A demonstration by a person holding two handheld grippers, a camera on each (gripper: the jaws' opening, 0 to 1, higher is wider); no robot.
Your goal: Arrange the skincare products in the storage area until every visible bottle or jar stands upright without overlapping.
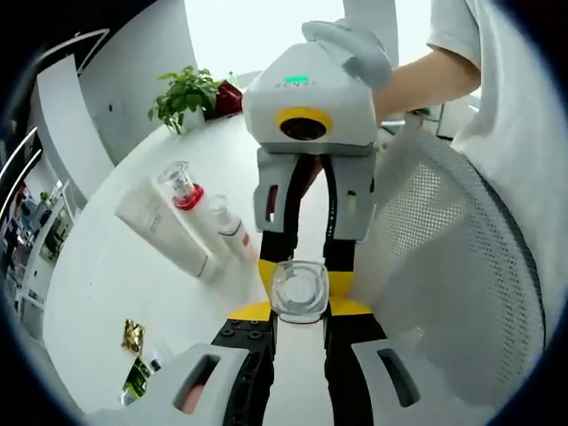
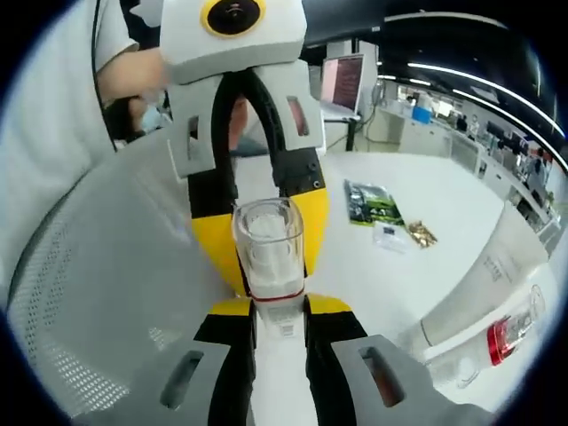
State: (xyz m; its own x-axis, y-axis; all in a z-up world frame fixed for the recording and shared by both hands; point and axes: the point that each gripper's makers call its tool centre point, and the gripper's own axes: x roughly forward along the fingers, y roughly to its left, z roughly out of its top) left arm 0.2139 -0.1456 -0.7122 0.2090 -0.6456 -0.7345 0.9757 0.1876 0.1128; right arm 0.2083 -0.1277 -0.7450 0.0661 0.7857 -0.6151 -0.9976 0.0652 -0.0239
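Both grippers meet on one clear bottle [image 1: 300,291] at table centre: the left gripper [image 1: 300,311] clamps its cap end, the right gripper [image 2: 271,306] its base. It looks rigid, slick, light; grip mid-body. At ten o'clock three products [image 1: 191,222] lie flat.

The bottle [image 2: 268,244] has a clear, glossy cap. The counter [image 1: 106,266] is smooth matt white. The chair back [image 1: 461,257] is grey woven mesh.
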